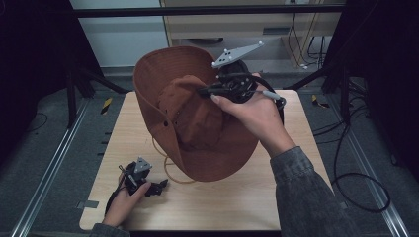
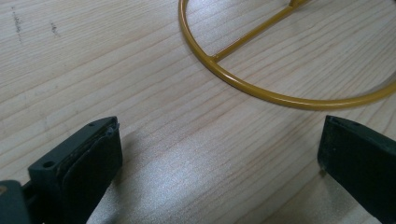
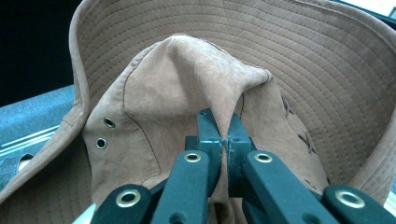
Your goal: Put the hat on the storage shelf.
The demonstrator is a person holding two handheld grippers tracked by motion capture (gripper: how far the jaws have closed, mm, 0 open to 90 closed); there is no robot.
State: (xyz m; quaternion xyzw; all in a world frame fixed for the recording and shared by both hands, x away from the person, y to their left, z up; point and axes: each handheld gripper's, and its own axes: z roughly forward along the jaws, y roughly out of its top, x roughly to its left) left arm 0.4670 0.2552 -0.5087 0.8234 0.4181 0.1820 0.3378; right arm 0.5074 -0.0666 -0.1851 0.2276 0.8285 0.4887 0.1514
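Overhead, right claw (image 3: pixel 226 140) pinches the crumpled crown of a brown stitched-brim hat (image 3: pixel 196 84)

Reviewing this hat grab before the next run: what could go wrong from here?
1. The right gripper pinches only a small fold of the brown hat crown; the fabric could slip out.
2. The hanging brim may snag the yellow wire ring on the table when lowered.
3. The left gripper rests open beside the ring, giving no support.
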